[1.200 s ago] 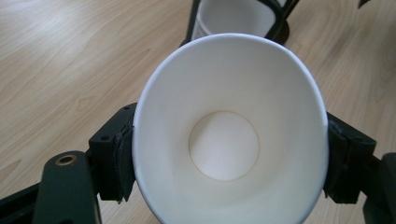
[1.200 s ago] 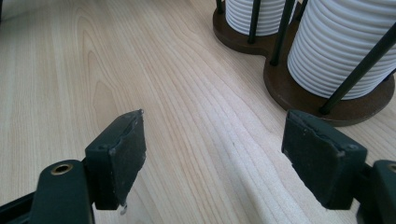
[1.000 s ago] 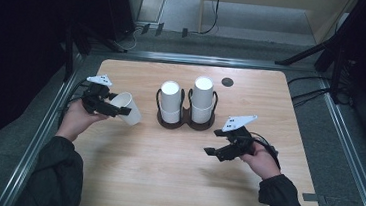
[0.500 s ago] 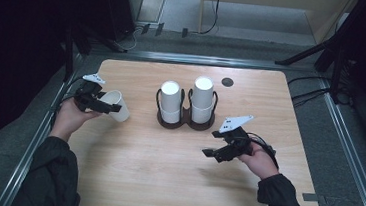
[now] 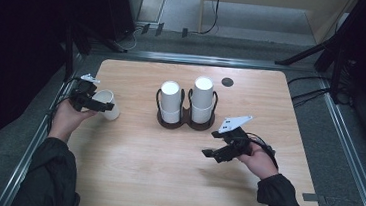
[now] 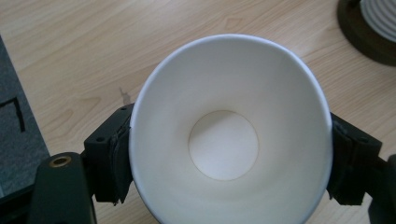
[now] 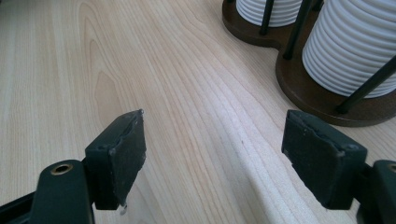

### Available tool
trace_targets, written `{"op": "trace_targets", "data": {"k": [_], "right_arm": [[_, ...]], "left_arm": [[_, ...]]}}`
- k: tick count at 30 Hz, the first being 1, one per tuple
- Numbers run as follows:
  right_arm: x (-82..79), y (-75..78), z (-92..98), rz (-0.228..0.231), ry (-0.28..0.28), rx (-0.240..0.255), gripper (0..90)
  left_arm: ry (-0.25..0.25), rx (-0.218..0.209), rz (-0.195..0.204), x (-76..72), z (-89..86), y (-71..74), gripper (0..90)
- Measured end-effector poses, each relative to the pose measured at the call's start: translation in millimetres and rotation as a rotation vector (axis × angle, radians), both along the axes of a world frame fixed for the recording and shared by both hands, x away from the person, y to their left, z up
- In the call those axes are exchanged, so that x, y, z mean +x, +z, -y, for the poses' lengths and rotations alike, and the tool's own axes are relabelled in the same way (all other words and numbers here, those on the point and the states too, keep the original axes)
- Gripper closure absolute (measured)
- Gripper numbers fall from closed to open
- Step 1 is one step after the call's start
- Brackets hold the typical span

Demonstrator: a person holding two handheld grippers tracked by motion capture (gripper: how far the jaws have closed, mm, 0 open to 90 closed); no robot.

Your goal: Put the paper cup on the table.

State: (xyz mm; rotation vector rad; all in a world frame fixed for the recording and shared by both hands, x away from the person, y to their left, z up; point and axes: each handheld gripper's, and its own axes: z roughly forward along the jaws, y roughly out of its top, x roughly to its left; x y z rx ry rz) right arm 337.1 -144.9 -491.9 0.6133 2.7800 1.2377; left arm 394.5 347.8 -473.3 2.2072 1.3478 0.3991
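Dark sleeves [image 5: 49, 171], black fingers [image 7: 119, 156]

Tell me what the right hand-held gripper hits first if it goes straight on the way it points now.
Probably bare table: the right hand-held gripper is open and empty, with only wood grain between its jaws. The wooden cup holder with its stacked paper cups sits off to the right of that line, though depth is hard to judge.

We see a plain white paper cup [image 6: 229, 135], white inside and out, between the black pads of the left gripper [image 5: 92, 103], over a table [image 5: 130, 168] of pale wood with wavy brown grain. Our right gripper [image 7: 215, 158] is black too, with a light grey plate on top, and our sleeves [image 5: 48, 181] are dark. The cup stacks [image 5: 186, 101] are white with fine ribbing and stand in a dark brown holder [image 7: 322, 100] with thin black rods.
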Motion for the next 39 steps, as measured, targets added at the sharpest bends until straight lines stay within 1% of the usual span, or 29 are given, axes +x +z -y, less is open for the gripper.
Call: {"op": "trace_targets", "data": {"k": [1,7,9,11,13,18,20,22,23,24,25,29,30,32,33,35,36,37,38,39], "right_arm": [[-0.2,-0.1,-0.3,-0.002,0.001,-0.001,22.1],[-0.4,-0.4,-1.7,-0.004,0.003,-0.004,22.1],[-0.4,-0.4,-1.7,-0.005,0.003,-0.003,22.2],[-0.6,-0.4,-1.9,-0.004,0.004,-0.006,22.1],[-0.9,-0.1,-2.3,-0.002,0.006,-0.005,22.1],[-0.9,-0.4,-2.7,-0.003,0.008,-0.008,22.1],[-0.9,-0.2,-2.7,-0.001,0.007,-0.005,22.1],[-1.0,0.2,-2.7,-0.002,0.007,-0.004,22.1],[-1.2,0.3,-2.8,-0.002,0.007,-0.004,22.1],[-1.4,0.5,-2.9,-0.003,0.009,-0.005,22.1],[-1.7,0.5,-3.1,-0.003,0.009,-0.005,22.2],[-1.8,0.7,-3.4,-0.004,0.010,-0.004,22.1],[-1.7,0.7,-3.2,-0.004,0.011,-0.003,22.1],[-1.4,0.8,-2.8,-0.004,0.009,-0.002,22.1],[-1.2,0.8,-2.6,-0.005,0.008,-0.001,22.1],[-1.0,0.8,-2.7,-0.004,0.009,-0.002,22.1],[-1.2,0.8,-2.9,-0.004,0.008,-0.003,22.1],[-1.3,0.9,-3.1,-0.004,0.011,-0.003,22.1],[-1.4,0.9,-3.2,-0.005,0.012,-0.004,22.2],[-1.6,0.9,-3.4,-0.005,0.012,-0.005,22.2]], "left_arm": [[-0.003,0.008,0.002,0.1,0.5,-1.1,18.9],[-0.010,0.022,0.013,-0.5,3.9,-2.1,18.1],[-0.004,0.010,0.010,-0.3,4.0,-2.6,17.4],[0.002,0.008,0.007,-0.1,4.2,-2.3,16.9],[-0.002,-0.011,-0.001,0.4,4.2,-2.5,16.0],[-0.013,-0.036,-0.011,0.6,3.8,-3.4,12.9],[-0.008,-0.040,-0.012,0.6,3.5,-3.3,10.4],[-0.013,-0.064,-0.013,0.3,3.1,-2.9,8.3],[-0.009,-0.061,-0.008,0.1,3.2,-2.4,5.9],[-0.006,-0.067,-0.008,0.1,3.0,-2.0,3.5],[-0.004,-0.082,-0.008,-0.2,2.5,-1.2,3.1],[0.001,-0.110,0.007,-2.3,0.0,4.5,2.5],[-0.003,-0.110,0.003,-2.6,0.0,6.5,2.5],[-0.002,-0.097,0.010,-4.1,1.8,11.3,2.5],[0.000,-0.102,0.008,-4.4,2.4,13.9,2.5],[-0.003,-0.106,0.020,-5.8,3.3,19.4,2.5],[-0.007,-0.104,0.020,-6.6,3.6,22.4,2.5],[-0.009,-0.103,0.030,-7.4,3.8,24.4,2.5],[-0.006,-0.112,0.042,-9.1,4.2,28.0,2.5],[-0.010,-0.120,0.044,-10.0,3.9,30.9,2.5]]}}
